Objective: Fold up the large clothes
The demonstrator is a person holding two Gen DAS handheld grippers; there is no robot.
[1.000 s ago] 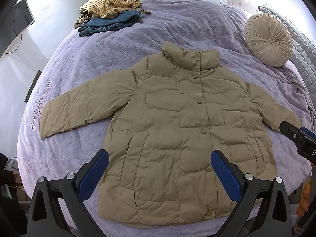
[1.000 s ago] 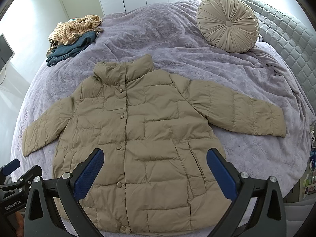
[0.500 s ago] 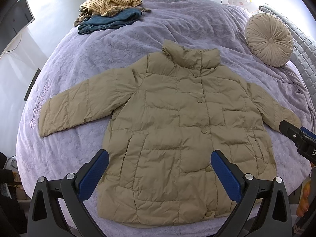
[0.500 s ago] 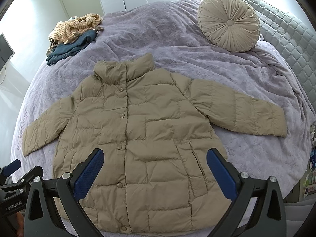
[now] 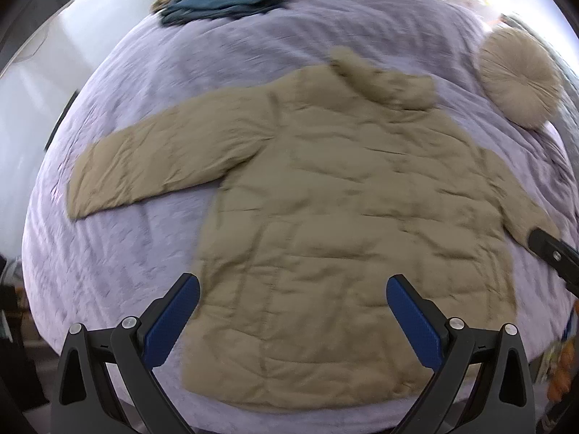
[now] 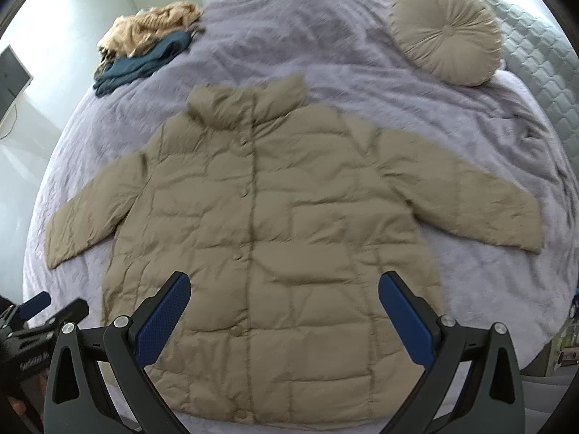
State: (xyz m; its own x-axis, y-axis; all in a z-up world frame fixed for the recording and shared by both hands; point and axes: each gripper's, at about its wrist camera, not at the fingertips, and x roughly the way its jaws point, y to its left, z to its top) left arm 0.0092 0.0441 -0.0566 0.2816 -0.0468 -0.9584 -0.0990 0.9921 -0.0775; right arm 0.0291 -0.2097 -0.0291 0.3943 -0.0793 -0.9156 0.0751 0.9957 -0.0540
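Covering the whole field ahead of both tools: lilac bedspread, wrinkled toward the right. Lying flat on it, front side up, directly ahead of and below both sets of fingers: tan puffer jacket, snapped shut down the middle, collar pointing away, sleeves spread out to either side, hem nearest the tools. Resting beyond the jacket, ahead and to the right: round pleated cushion, apart from the collar. Heaped far ahead and to the left: striped tan garment atop dark teal garment. Hovering over the hem: right gripper, jaws spread wide, holding nothing. Hovering likewise, nearer the left side of the hem: left gripper, jaws also wide apart, empty. Blurred throughout the left wrist view.
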